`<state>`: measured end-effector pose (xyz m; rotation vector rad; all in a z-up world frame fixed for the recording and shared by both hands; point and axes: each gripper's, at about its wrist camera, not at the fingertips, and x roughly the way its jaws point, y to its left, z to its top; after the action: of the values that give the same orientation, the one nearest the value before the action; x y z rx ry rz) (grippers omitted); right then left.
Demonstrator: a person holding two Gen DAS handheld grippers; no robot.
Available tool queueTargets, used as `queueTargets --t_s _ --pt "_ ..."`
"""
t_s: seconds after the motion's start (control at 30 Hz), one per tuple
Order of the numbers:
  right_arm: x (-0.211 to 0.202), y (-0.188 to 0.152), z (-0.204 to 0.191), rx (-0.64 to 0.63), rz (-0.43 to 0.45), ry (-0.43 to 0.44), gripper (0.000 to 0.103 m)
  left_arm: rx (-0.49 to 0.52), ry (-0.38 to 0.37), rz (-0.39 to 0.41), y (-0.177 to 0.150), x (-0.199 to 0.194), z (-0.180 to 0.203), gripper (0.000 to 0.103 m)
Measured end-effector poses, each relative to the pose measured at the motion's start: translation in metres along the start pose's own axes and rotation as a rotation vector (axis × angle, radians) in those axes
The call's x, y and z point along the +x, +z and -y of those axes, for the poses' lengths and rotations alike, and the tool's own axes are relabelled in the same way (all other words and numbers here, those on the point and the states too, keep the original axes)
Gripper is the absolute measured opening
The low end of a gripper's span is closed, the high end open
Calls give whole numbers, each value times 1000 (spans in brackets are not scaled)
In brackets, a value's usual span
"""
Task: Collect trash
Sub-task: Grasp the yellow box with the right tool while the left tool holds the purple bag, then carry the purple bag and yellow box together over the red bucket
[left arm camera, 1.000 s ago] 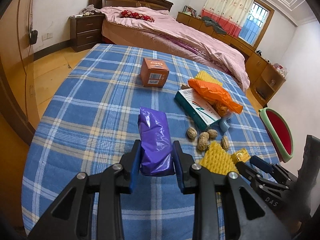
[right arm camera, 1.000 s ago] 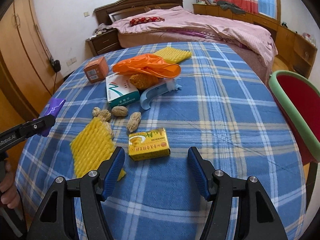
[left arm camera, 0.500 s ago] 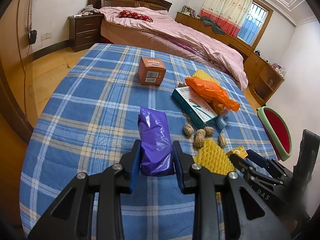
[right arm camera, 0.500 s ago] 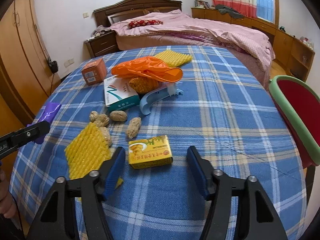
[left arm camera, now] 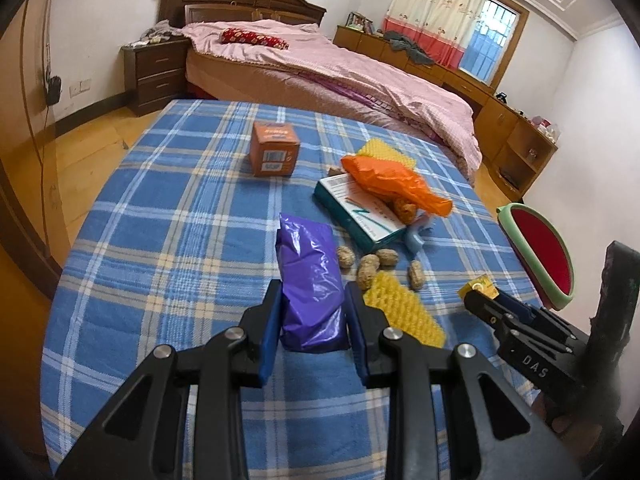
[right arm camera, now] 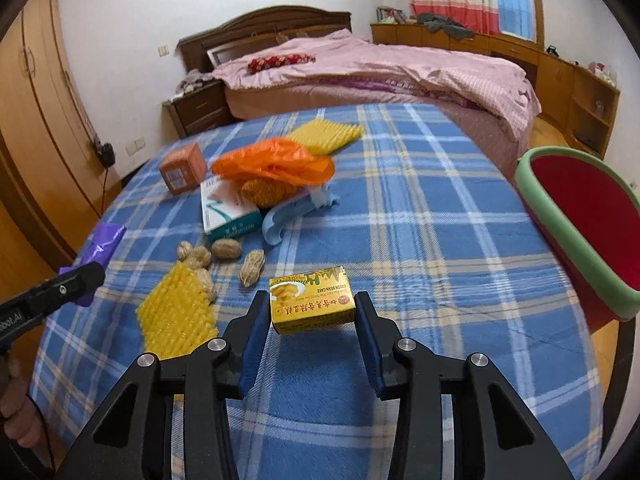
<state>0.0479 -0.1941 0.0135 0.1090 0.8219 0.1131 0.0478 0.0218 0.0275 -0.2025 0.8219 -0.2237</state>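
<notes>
The left gripper (left arm camera: 312,316) holds the soft, slippery purple bag (left arm camera: 310,280). The right gripper (right arm camera: 311,322) jaws are closing on the light, stiff yellow box (right arm camera: 311,300), by its short sides.

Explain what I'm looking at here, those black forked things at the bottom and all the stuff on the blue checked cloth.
There is no robot: a person holds one pair of tongs in each hand, each with a camera looking along its fingers. One picture is from the left tongs, which grip a purple bag. The other is from the right tongs, closing around a small yellow box. On the checked tablecloth lie peanuts, yellow foam netting, an orange bag, a white and green box and an orange box. The red bin stands beside the table.
</notes>
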Motion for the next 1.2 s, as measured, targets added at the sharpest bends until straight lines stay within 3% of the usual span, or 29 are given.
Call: queueTargets --t_s 0.6,1.2 --pt "-74 24 30 48 150 -10 43 92 -120 6 28 -11 64 31" --pt "-115 51 91 113 248 -97 43 208 -214 25 60 2 143 31"
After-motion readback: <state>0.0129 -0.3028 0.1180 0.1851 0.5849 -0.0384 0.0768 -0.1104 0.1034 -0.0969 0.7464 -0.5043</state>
